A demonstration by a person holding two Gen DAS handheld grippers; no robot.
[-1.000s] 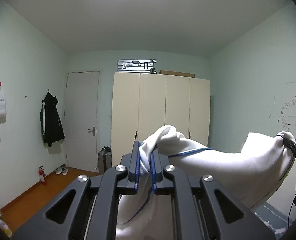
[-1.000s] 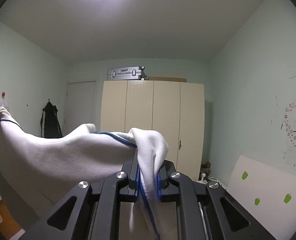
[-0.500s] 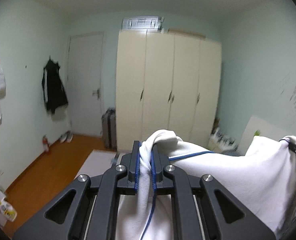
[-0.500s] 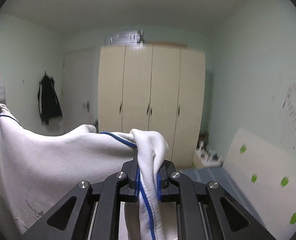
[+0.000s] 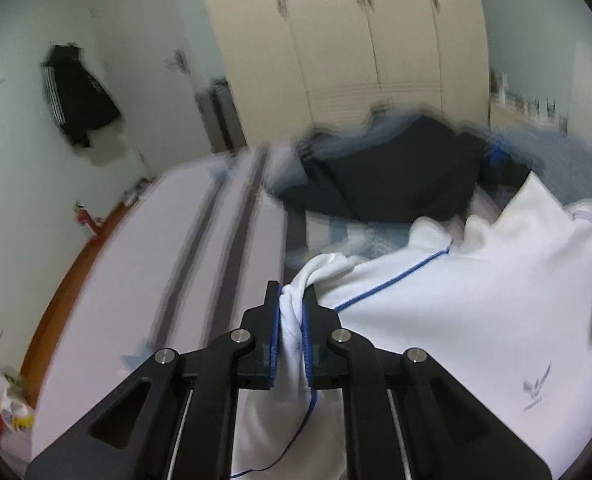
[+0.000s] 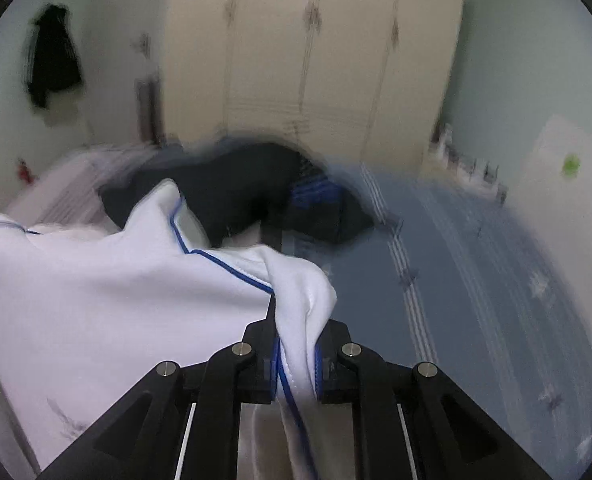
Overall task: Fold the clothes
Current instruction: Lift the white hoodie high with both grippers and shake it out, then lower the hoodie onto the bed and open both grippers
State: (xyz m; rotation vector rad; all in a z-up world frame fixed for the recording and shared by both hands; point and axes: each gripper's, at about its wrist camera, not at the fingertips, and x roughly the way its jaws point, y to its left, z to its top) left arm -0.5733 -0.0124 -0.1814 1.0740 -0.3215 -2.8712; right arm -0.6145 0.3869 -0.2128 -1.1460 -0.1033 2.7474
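A white garment with blue piping (image 5: pixel 456 304) hangs stretched between my two grippers over a bed. My left gripper (image 5: pixel 292 304) is shut on one bunched corner of it, at the garment's left end. My right gripper (image 6: pixel 296 320) is shut on the opposite corner, with the white garment (image 6: pixel 96 312) spreading away to the left in that view. A small grey logo shows on the cloth near the lower right of the left wrist view. Both views are blurred by motion.
A pile of dark clothes (image 5: pixel 388 176) with a blue-striped piece (image 6: pixel 316 196) lies on the bed beyond the garment. The bed has a pale striped part (image 5: pixel 144 264) and a blue sheet (image 6: pixel 476 280). A cream wardrobe (image 6: pixel 316 48) stands behind; a black jacket (image 5: pixel 76 96) hangs on the left wall.
Both views have tipped down from ceiling and wardrobe to the bed, and the white garment has come down with them. Both grippers have kept their grip.
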